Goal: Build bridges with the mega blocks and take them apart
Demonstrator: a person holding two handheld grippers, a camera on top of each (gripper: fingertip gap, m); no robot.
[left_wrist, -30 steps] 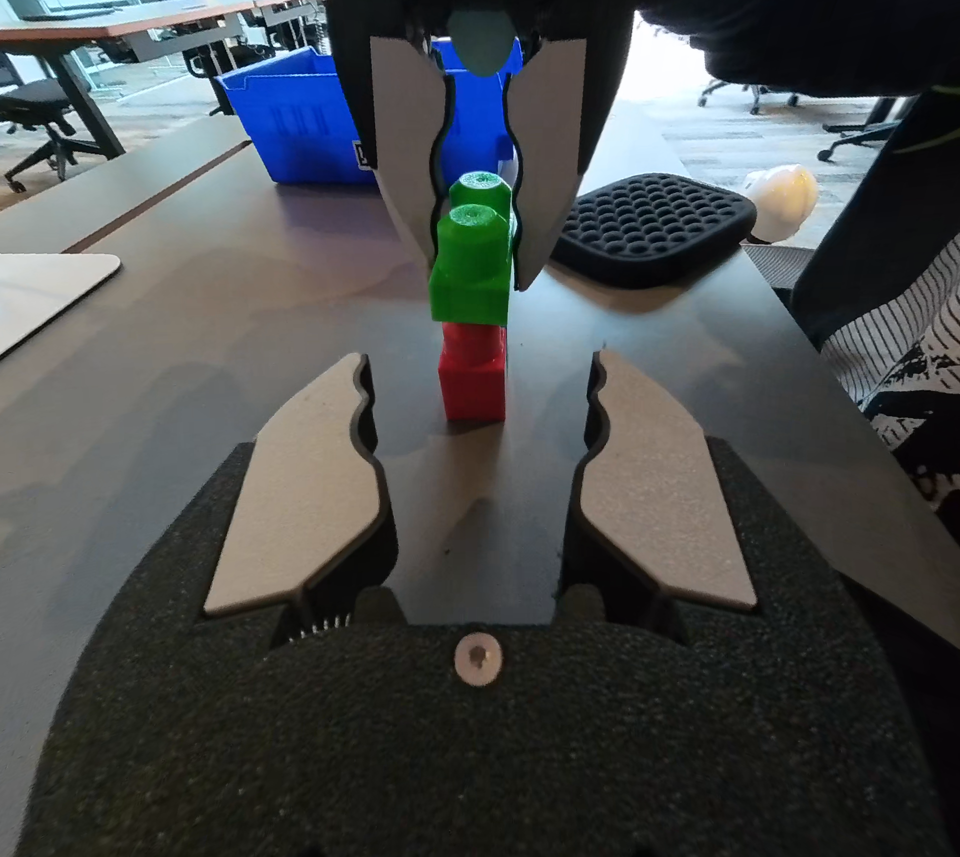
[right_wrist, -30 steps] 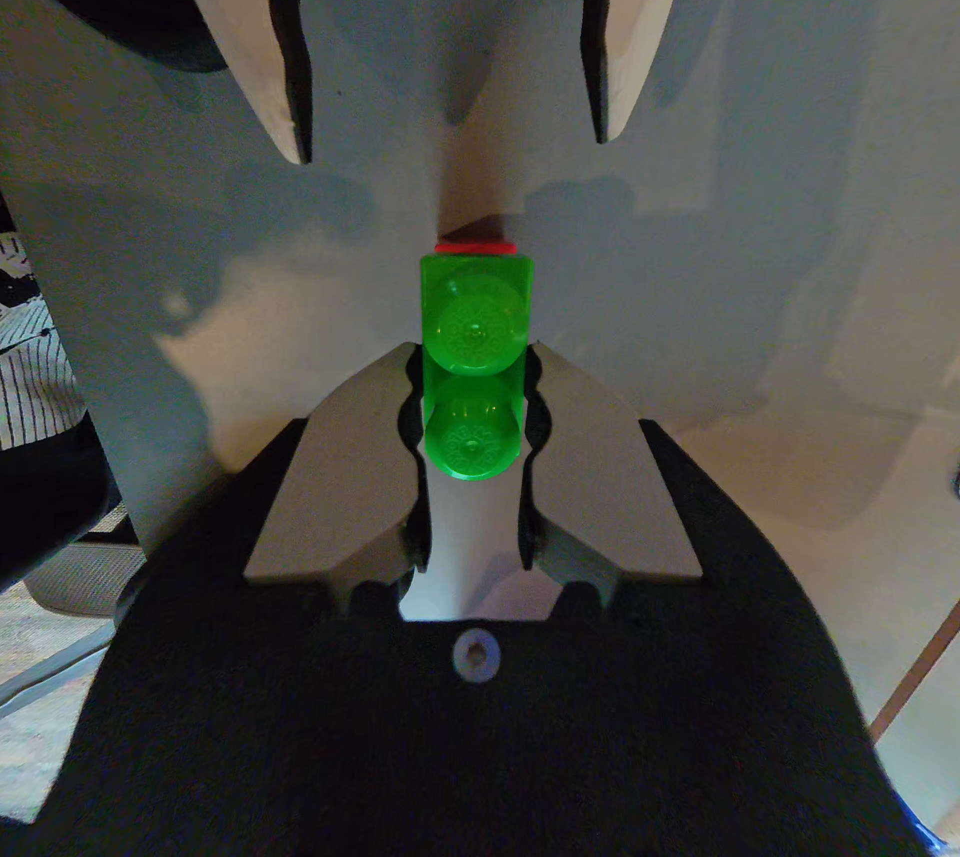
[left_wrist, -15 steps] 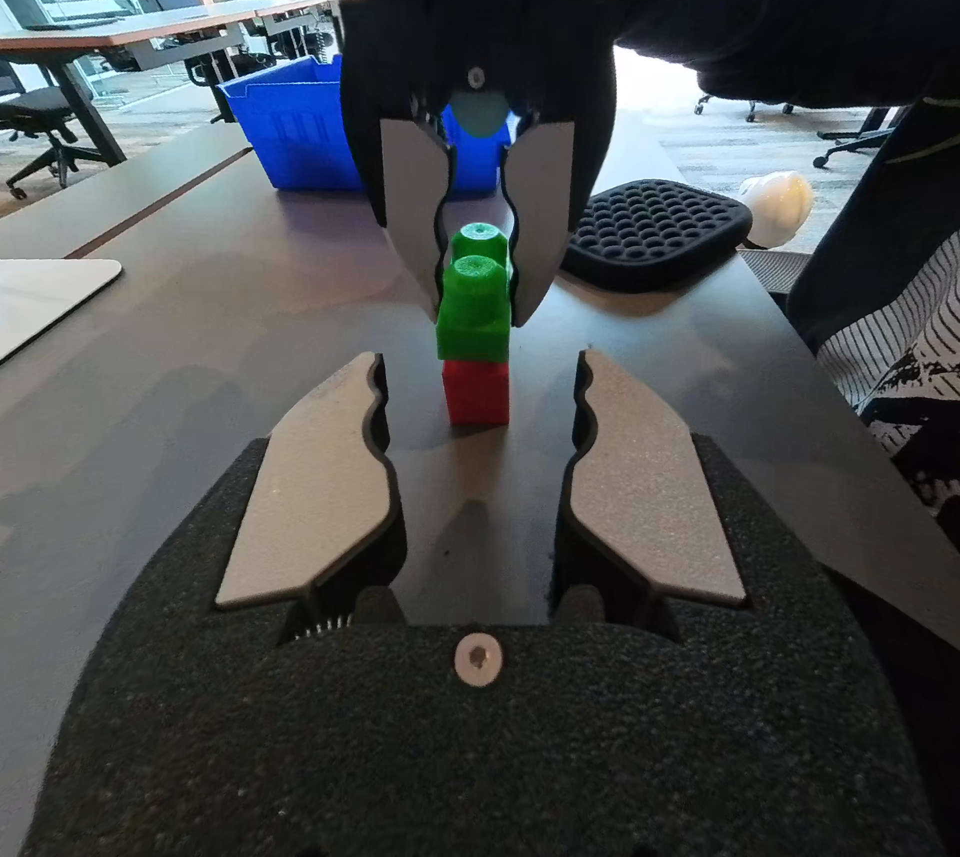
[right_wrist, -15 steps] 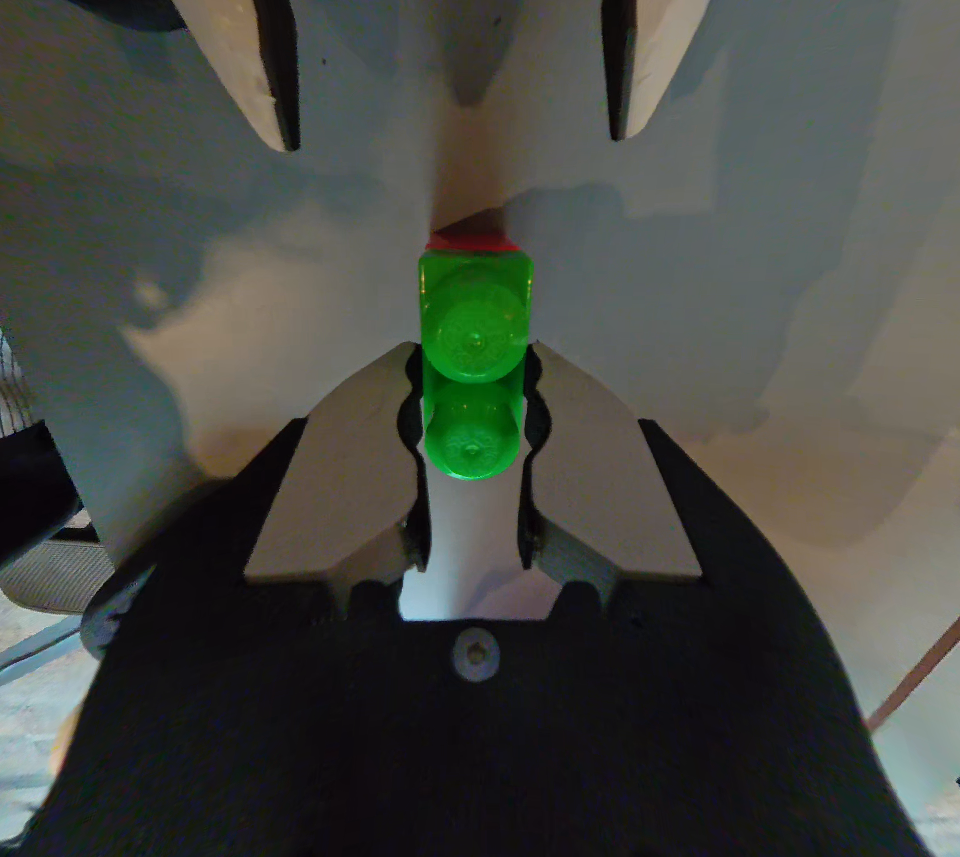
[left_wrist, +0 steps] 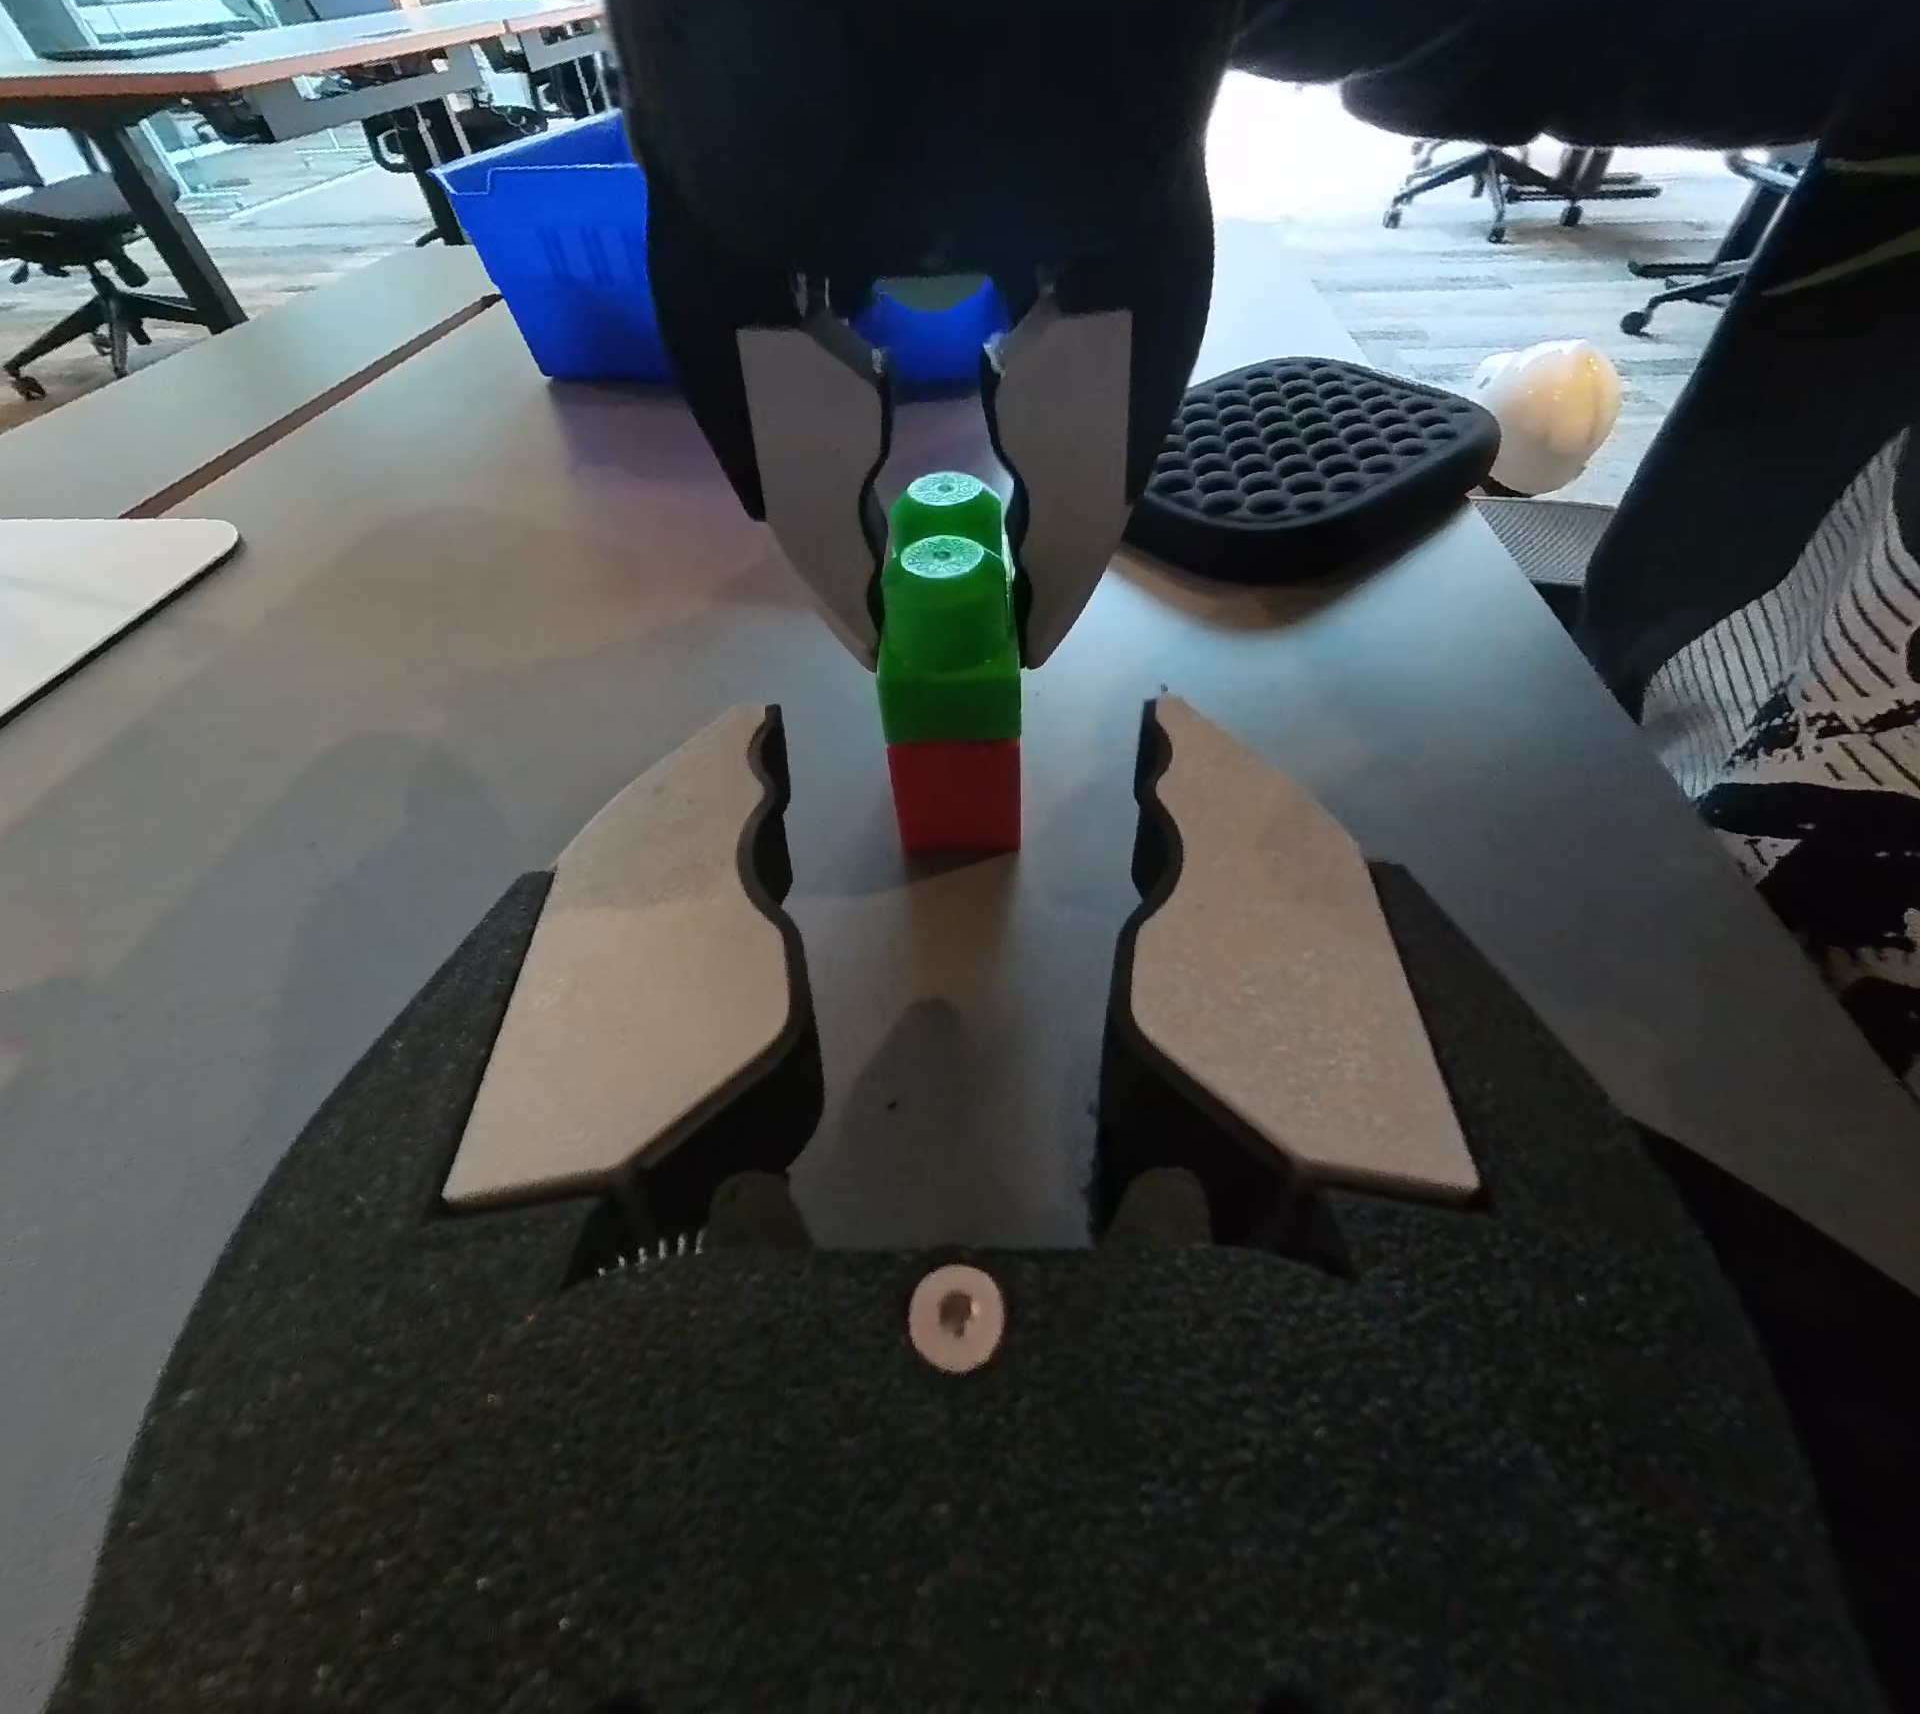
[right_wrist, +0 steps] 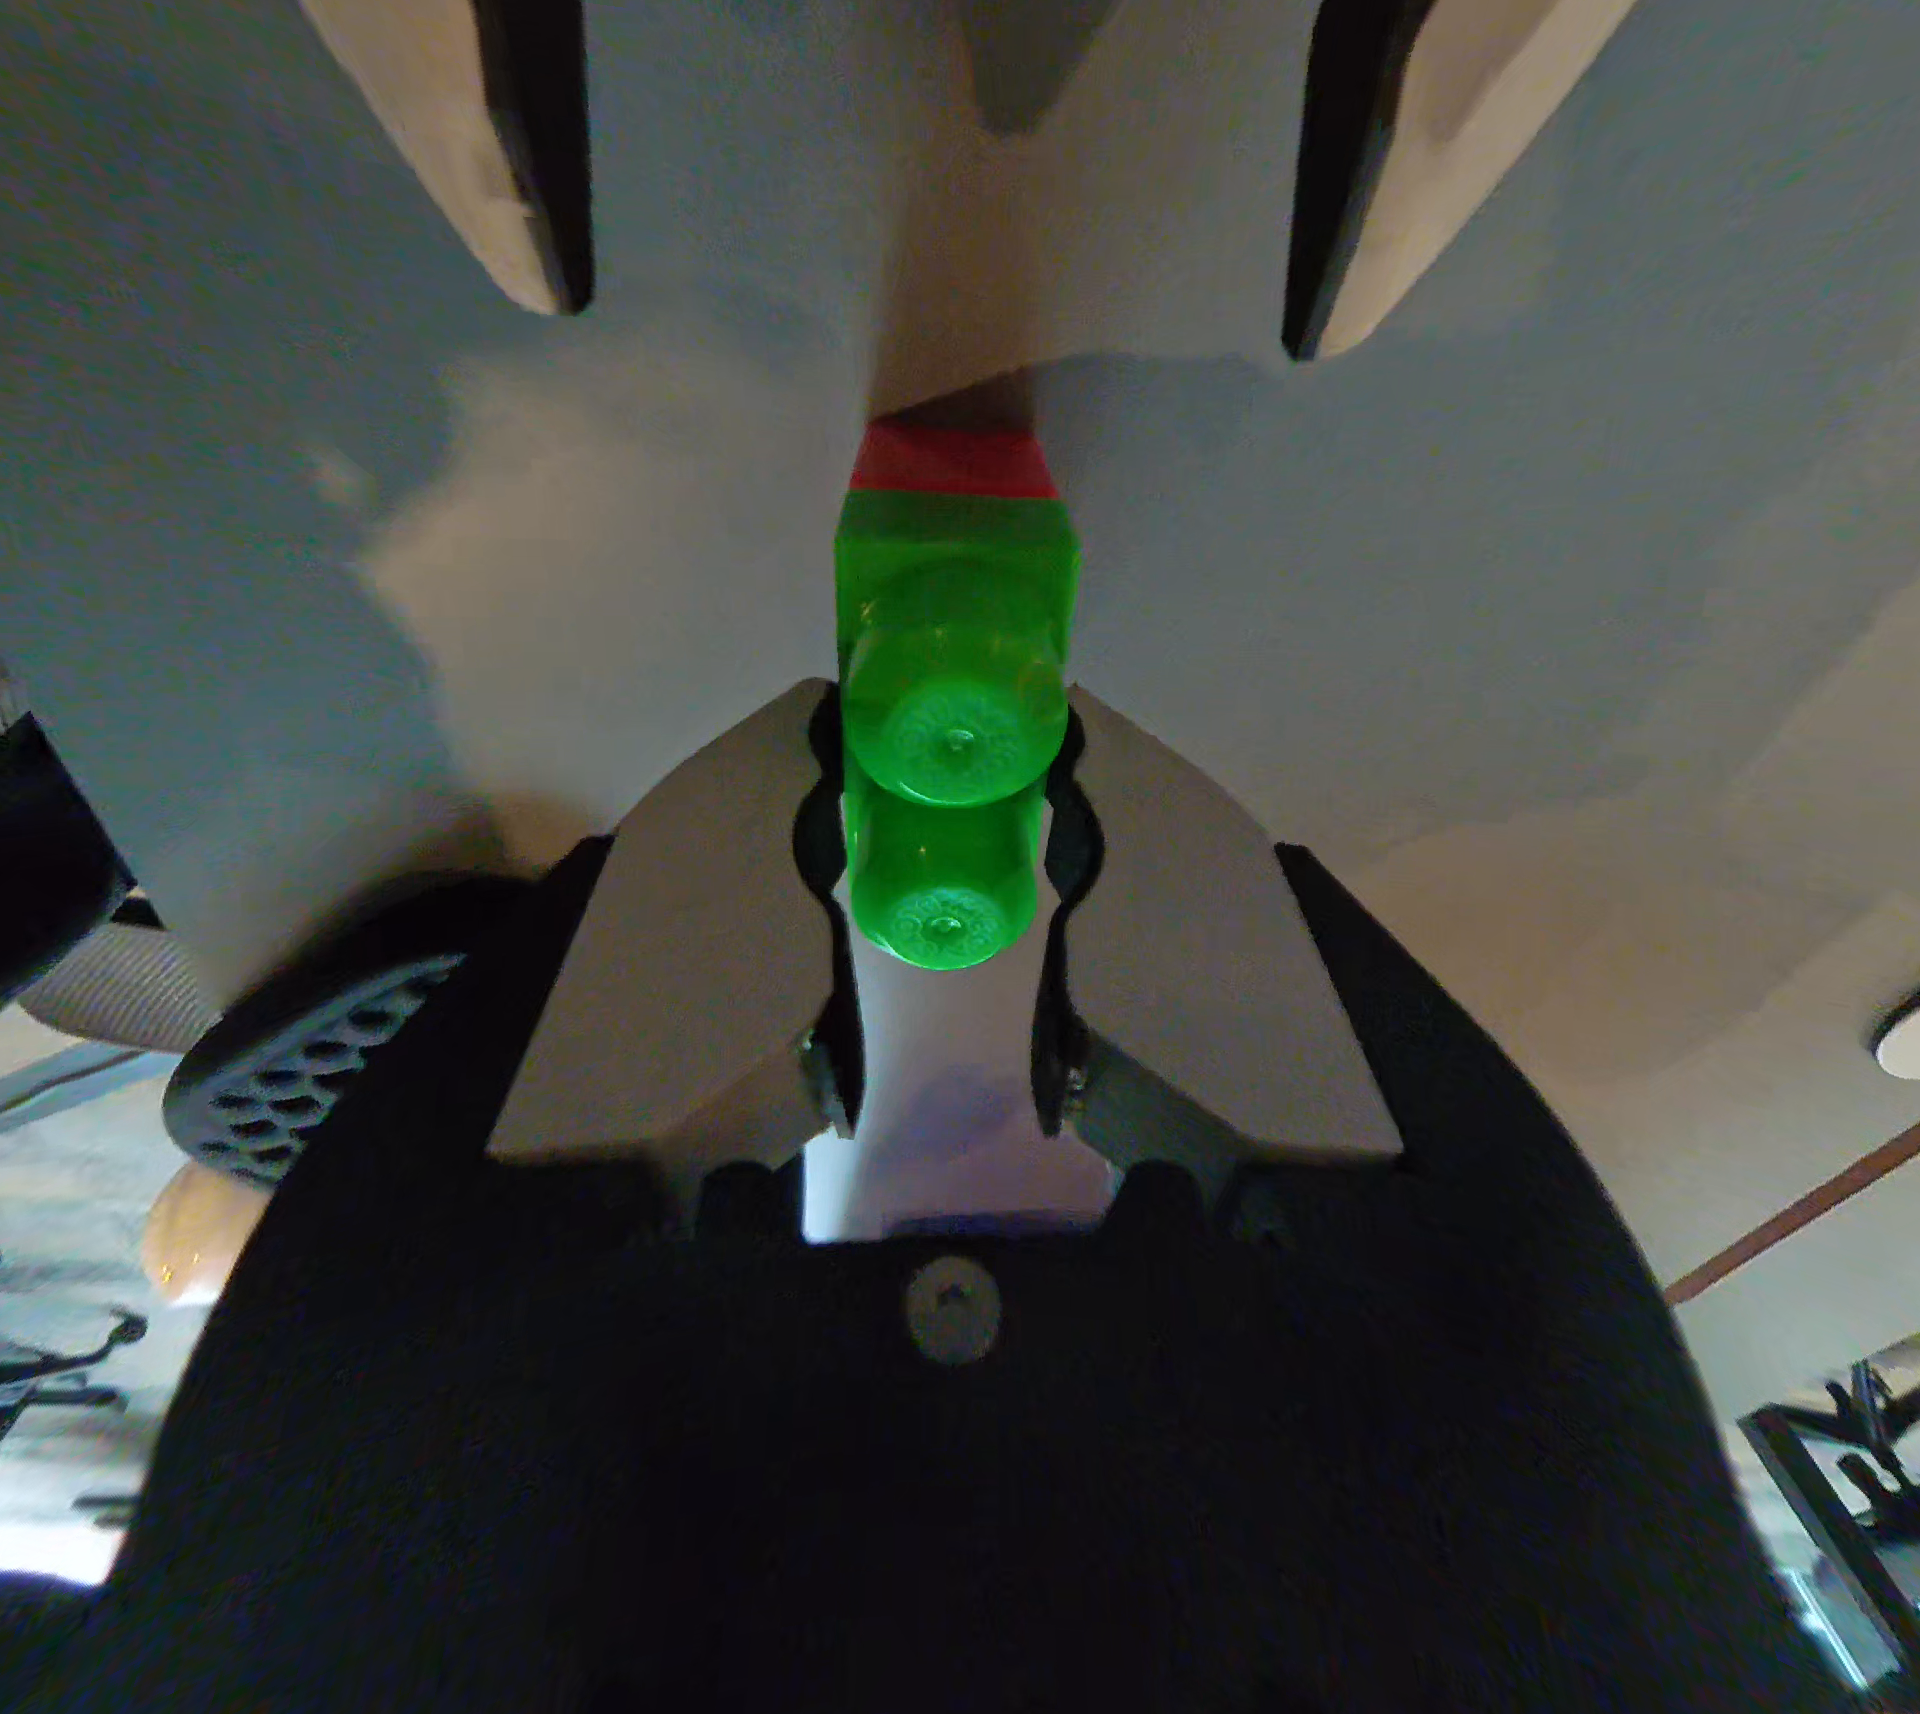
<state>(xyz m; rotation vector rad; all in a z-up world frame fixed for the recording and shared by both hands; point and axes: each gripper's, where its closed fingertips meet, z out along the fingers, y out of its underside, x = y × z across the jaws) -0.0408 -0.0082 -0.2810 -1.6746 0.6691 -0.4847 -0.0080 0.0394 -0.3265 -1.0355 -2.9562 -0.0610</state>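
Two blocks form the stack: a green block (left_wrist: 948, 656) seated on a red block (left_wrist: 956, 794), standing on the surface (left_wrist: 416, 729) at 12 o'clock from the left gripper (left_wrist: 956, 843), whose jaws are spread wide and empty. The right gripper (right_wrist: 951, 791) clamps the green block's studs from above. Judged step: pressing home or separating; the frames do not settle which. The next move calls for bracing the red block.

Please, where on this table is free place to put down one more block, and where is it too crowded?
Free: the dark table between the white pad and the stack, left of the left gripper. Crowded: the middle, where the right gripper clamps the green block on the red block; the honeycomb mat fills the far right.
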